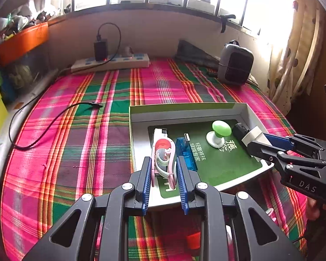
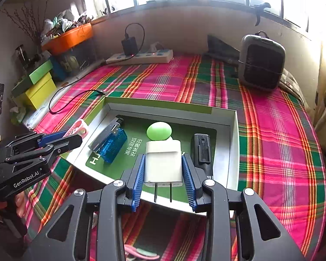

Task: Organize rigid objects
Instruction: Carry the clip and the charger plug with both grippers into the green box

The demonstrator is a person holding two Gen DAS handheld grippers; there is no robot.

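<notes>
A white box lid (image 1: 245, 113) (image 2: 233, 143) with a green inner floor lies on the plaid cloth. In it are a blue USB stick (image 1: 185, 152) (image 2: 110, 144), a green-topped knob (image 1: 220, 131) (image 2: 158, 130) and a black rectangular device (image 1: 239, 131) (image 2: 201, 150). My left gripper (image 1: 164, 174) (image 2: 72, 136) is shut on a pink-and-white clip-like object (image 1: 164, 158) (image 2: 79, 129) over the lid's left part. My right gripper (image 2: 163, 169) (image 1: 259, 143) is shut on a white plug adapter (image 2: 164, 163) (image 1: 254, 136), prongs towards the camera, over the lid's right part.
A white power strip (image 1: 110, 63) (image 2: 141, 57) with a black charger sits at the far edge. A loose black cable (image 1: 43, 126) (image 2: 71, 100) lies on the cloth to the left. A grey heater (image 1: 235, 64) (image 2: 260, 62) stands at the far right. Coloured boxes (image 2: 39, 84) stand at the left.
</notes>
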